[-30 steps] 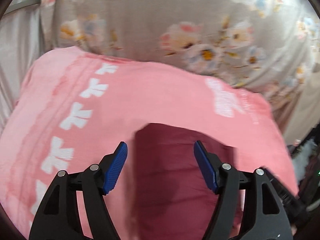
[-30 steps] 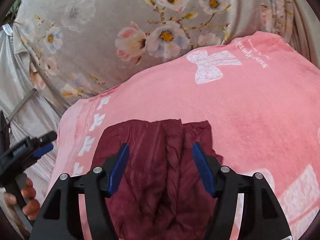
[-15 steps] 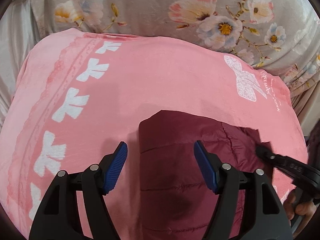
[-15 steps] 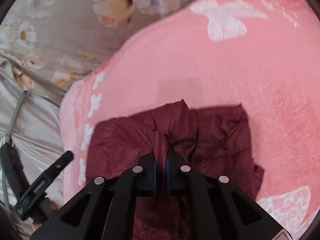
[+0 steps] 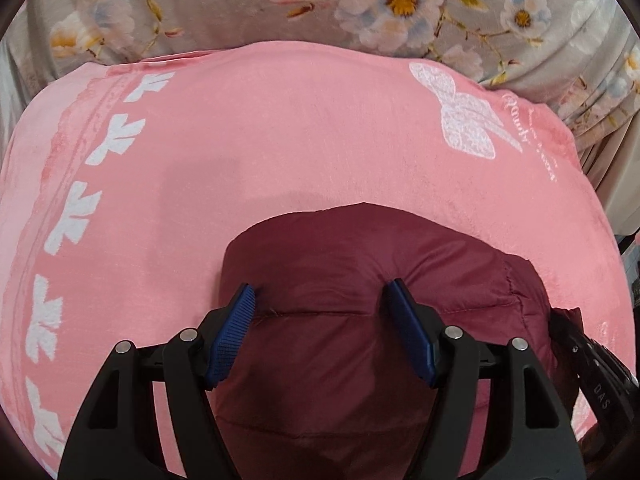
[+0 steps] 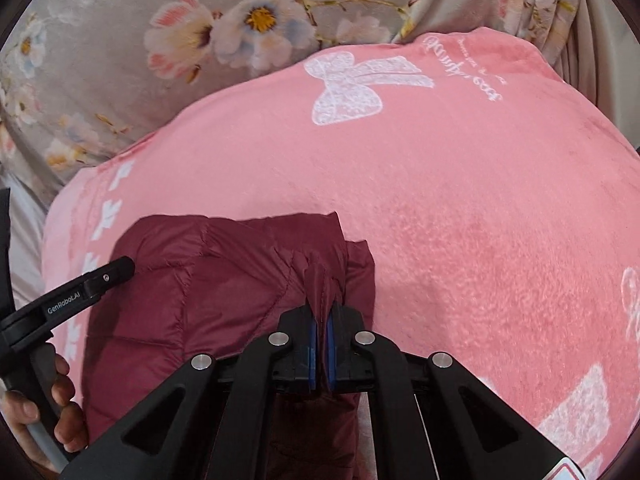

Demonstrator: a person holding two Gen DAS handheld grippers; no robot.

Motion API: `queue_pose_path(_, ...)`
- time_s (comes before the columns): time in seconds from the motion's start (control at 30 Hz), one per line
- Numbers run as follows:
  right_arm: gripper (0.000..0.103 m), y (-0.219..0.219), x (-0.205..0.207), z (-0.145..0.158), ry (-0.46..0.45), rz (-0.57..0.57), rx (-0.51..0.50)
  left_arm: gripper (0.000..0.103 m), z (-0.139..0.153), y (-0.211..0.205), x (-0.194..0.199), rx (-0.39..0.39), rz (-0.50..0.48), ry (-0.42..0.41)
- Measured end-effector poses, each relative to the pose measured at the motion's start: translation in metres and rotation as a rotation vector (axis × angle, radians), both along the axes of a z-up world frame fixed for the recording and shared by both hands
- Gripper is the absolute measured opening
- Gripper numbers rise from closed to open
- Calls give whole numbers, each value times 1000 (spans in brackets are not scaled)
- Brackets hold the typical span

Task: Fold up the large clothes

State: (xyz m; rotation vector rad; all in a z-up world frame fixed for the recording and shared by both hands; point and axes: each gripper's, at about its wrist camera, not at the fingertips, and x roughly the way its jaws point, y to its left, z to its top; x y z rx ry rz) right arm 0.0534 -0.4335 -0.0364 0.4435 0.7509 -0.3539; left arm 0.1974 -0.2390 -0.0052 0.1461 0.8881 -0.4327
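Although the jacket [image 6: 224, 292] already lies as a compact quilted bundle near the blanket's [image 6: 460, 216] near-left edge, folding looks unfinished: the right gripper [image 6: 320, 334] pinches its right edge, while the left gripper [image 5: 320, 336] spreads apart over its left part.
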Motion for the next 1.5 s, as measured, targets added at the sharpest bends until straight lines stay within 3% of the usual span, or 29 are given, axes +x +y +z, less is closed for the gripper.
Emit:
queue_pose_path(0.17, 3, 13, 8, -15, 28, -15, -76, 71, -12, -9, -1, 43, 8, -41)
queue_pose_path(0.4, 3, 24, 15, -32, 38, -34, -151, 81, -26, -10, 2, 41, 21, -54)
queue_pose_path(0.8, 3, 28, 13, -46, -3, -64, -156, 89, -40, -17, -1, 55, 25, -109)
queue_pose_path(1.5, 3, 27, 12, -50, -34, -66, -128, 92, -49, -24, -8, 87, 42, -190)
